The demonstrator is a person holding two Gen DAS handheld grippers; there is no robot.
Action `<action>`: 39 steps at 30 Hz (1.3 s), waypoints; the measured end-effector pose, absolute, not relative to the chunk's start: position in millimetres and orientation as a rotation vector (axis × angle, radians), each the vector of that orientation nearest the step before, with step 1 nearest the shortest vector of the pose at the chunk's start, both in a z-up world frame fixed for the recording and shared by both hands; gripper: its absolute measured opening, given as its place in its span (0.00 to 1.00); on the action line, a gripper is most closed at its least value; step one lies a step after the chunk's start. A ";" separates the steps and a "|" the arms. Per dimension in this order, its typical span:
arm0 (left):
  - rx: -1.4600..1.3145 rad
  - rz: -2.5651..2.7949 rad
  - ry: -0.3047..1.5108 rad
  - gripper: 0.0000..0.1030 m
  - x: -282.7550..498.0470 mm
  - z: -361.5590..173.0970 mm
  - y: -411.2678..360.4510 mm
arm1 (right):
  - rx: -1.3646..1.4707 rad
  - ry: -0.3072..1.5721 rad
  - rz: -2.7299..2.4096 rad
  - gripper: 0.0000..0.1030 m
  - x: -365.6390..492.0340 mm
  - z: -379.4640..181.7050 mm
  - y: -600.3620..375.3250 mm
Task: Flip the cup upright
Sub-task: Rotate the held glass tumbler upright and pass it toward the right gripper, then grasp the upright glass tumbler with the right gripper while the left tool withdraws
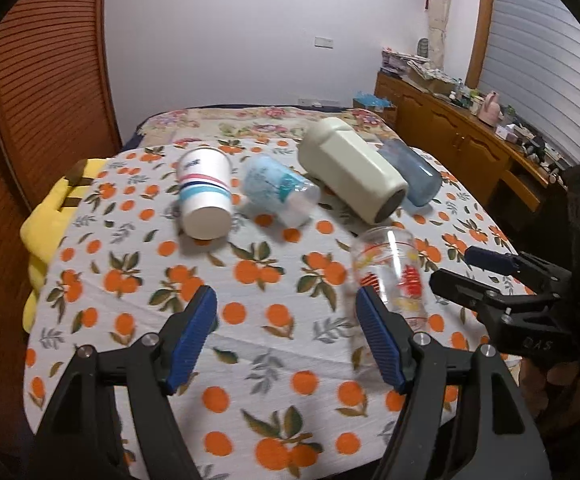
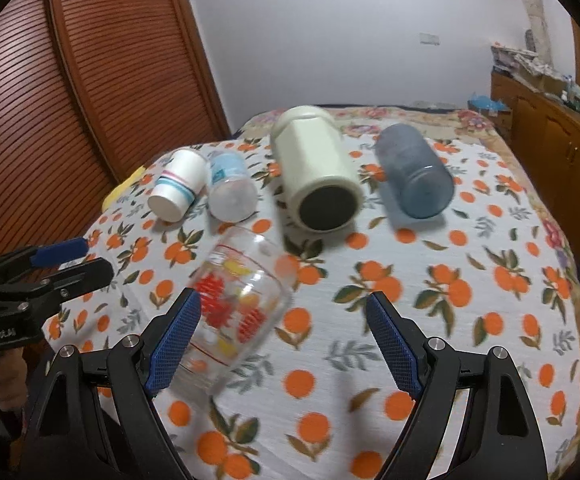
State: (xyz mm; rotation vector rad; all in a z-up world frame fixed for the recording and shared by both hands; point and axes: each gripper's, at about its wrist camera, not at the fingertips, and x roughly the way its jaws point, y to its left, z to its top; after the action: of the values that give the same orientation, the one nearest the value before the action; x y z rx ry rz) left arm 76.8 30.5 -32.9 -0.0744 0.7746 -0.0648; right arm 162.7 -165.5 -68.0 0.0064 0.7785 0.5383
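Observation:
A clear glass cup (image 1: 390,276) (image 2: 237,304) with red and yellow print is blurred and tilted on the orange-print cloth, between the two grippers. My left gripper (image 1: 285,332) is open, and the glass is just beyond its right finger. My right gripper (image 2: 285,336) is open, and the glass lies against its left finger (image 2: 173,344). It also shows from the side in the left wrist view (image 1: 456,268). The left gripper shows at the left of the right wrist view (image 2: 89,260). Neither holds anything.
Four more cups lie on their sides at the back: a white striped paper cup (image 1: 205,196) (image 2: 177,190), a clear blue-print cup (image 1: 277,188) (image 2: 231,188), a cream tumbler (image 1: 350,168) (image 2: 316,172) and a blue tumbler (image 1: 414,172) (image 2: 414,172). A yellow plush (image 1: 49,216) lies at the left edge; a wooden cabinet (image 1: 470,140) stands on the right.

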 end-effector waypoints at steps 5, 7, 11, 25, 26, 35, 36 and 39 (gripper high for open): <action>-0.078 -0.058 0.760 0.70 69.5 -31.6 36.9 | 0.072 0.877 0.554 0.80 178.5 -79.4 -155.0; -0.080 -0.060 0.758 0.70 68.1 -31.5 37.9 | 0.101 0.909 0.553 0.80 182.4 -78.8 -153.7; -0.088 -0.064 0.757 0.70 65.5 -34.4 39.3 | 0.116 0.949 0.554 0.80 187.5 -80.3 -146.5; -0.111 -0.044 0.758 0.70 60.0 -39.3 52.1 | 0.158 1.120 0.546 0.78 214.4 -100.5 -115.8; -0.113 -0.043 0.759 0.70 59.8 -39.7 53.1 | 0.162 1.135 0.545 0.78 216.5 -102.4 -115.1; -0.118 -0.032 0.767 0.70 58.7 -43.8 56.9 | 0.125 1.163 0.584 0.70 225.7 -101.9 -106.7; -0.116 -0.032 0.768 0.70 59.1 -43.7 57.0 | 0.124 1.161 0.591 0.70 225.7 -101.5 -106.6; -0.113 -0.029 0.765 0.70 58.7 -43.1 57.3 | 0.104 1.105 0.614 0.69 220.5 -94.9 -107.4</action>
State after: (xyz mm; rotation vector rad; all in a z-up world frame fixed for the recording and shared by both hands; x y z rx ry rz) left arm 58.7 57.3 -43.1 -0.1134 0.7653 -0.0294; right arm 220.5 -107.4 -94.9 0.1039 1.1047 0.6143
